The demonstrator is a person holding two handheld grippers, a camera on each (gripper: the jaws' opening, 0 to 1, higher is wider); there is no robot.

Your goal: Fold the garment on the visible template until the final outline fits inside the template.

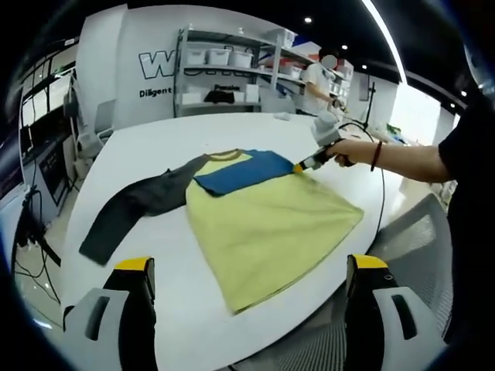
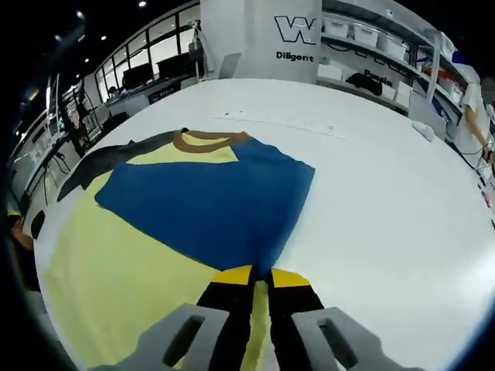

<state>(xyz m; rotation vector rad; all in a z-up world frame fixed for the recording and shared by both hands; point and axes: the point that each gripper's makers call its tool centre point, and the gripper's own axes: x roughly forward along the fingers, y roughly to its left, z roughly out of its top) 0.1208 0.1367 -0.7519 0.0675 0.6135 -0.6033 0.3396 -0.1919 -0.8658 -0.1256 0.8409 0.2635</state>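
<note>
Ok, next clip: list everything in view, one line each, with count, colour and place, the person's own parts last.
Garment: one, yellow body, brown collar, on the table.
Blue sleeve: one, folded over the chest.
Dark grey sleeve: one, spread out to the side.
Table: one, white, round-edged.
Shelving: one unit, grey, by the back wall, holding white bins.
Another person: one, white top, by the shelving.
Left gripper: jaws apart, black with yellow tips.
Right gripper: closed on the blue sleeve's edge.
Forearm: one, with wristband.
</note>
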